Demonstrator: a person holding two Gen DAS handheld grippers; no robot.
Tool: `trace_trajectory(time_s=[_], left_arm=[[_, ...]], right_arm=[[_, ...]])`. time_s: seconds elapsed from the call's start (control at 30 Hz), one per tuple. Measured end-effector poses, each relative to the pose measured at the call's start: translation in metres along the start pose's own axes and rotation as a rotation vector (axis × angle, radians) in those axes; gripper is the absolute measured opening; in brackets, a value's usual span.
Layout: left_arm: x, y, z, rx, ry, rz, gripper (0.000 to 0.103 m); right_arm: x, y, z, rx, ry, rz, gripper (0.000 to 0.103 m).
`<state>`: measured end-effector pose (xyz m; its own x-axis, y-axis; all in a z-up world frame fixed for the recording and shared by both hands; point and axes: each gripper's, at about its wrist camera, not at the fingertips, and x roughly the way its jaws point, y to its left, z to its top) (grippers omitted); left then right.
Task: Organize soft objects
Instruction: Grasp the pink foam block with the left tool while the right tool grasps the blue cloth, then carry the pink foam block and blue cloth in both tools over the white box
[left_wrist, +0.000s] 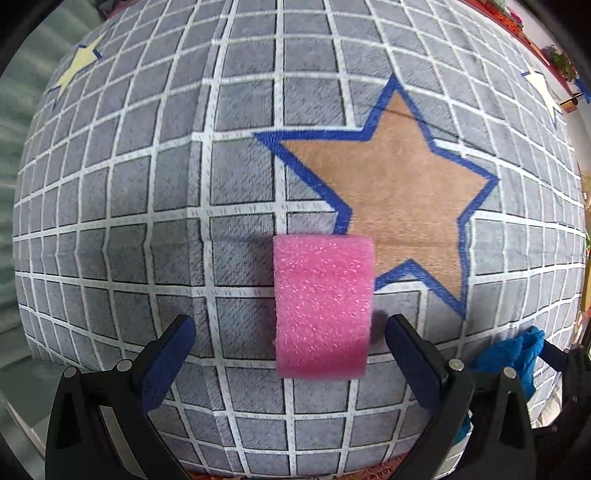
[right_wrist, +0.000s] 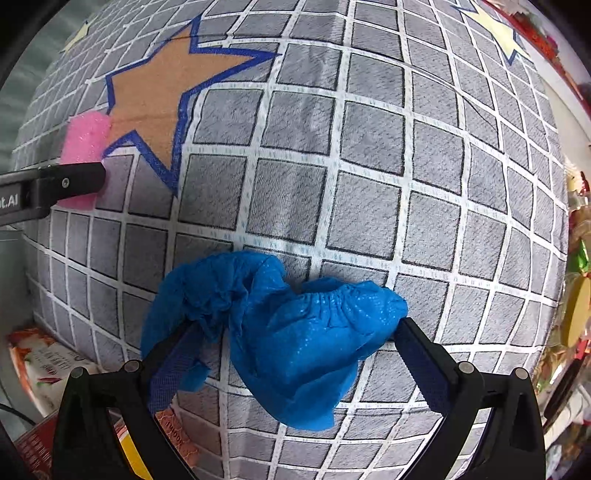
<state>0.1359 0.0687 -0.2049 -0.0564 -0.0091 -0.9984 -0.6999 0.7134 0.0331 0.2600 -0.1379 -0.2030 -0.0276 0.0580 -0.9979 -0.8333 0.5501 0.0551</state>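
Between the spread jaws of the left gripper (left_wrist: 290, 345) lies a pink foam block (left_wrist: 322, 306), touching neither pad, on the grey checked cloth (left_wrist: 155, 206) beside the orange star (left_wrist: 399, 192). The right gripper (right_wrist: 295, 350) also stands wide, a crumpled blue shoe cover (right_wrist: 280, 332) draped between its jaws and over the left one. A good foam grasp likely means centring first, then closing gently so the block is not crushed.

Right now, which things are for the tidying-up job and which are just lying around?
For the job:
pink foam piece, between the open left tool
blue shoe covers, between the open right tool

Just lying around:
star-patterned grid cloth
printed packets by the cloth's edge
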Motion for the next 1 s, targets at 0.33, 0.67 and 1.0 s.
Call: trace_trajectory(time_s=[0.33, 0.67, 1.0], left_arm=[[-0.007, -0.034, 0.023, 0.071, -0.049, -0.020, 0.075], [-0.058, -0.087, 0.020, 0.198, -0.134, -0.041, 0.045], [-0.123, -0.111, 0.003, 0.308, -0.294, -0.070, 0.045]], right_arm=[[0.009, 0.017, 0.021, 0.014, 0.045, 0.021, 0.097], [-0.044, -0.020, 0.037, 0.079, -0.057, 0.114, 0.026], [-0.079, -0.057, 0.020, 0.185, -0.116, 0.186, 0.027]])
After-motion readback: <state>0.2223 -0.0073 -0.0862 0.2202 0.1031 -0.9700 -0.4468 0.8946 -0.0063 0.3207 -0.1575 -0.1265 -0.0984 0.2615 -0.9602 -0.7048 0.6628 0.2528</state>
